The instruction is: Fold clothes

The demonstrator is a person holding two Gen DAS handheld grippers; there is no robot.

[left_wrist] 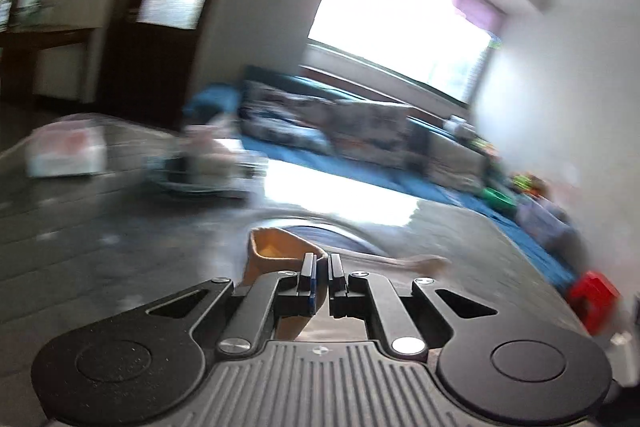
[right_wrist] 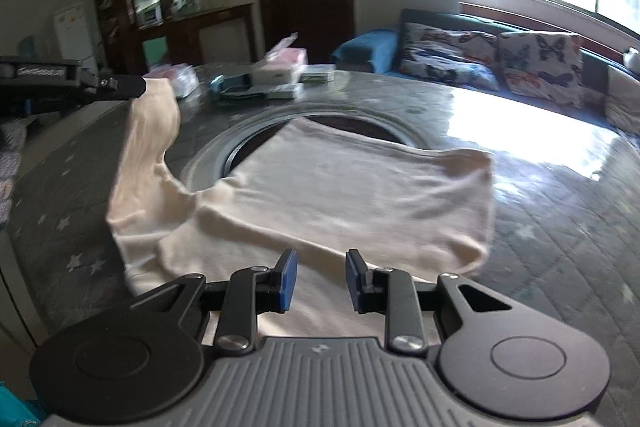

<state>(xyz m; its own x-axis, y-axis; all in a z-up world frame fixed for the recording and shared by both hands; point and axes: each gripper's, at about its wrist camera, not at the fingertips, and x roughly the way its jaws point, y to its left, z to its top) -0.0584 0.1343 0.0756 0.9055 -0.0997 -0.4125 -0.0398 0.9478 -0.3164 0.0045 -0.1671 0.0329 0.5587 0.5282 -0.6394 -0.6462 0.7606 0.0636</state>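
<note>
left gripper [right_wrist: 136,87] pinches the cream shirt [right_wrist: 340,187] sleeve, right gripper [right_wrist: 321,281] hangs open; looks light and floppy, best grabbed at hems

1 cream cotton garment [right_wrist: 340,195] lying on 1 grey quilted star-print table [right_wrist: 560,227]. 2 black two-finger grippers [right_wrist: 321,277] [right_wrist: 138,87] showing. 2 butterfly-print cushions [right_wrist: 444,57] [right_wrist: 540,67] sitting on 1 blue sofa [right_wrist: 368,49]. Approx. 3 boxes, blurry.

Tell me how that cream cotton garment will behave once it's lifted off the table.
Probably floppy: the cream cotton garment already sags in a limp strip from the left tongs. Likely light, since one pinched corner carries the raised part. It should slide rather than snag on the glossy grey table, though that is a guess.
</note>
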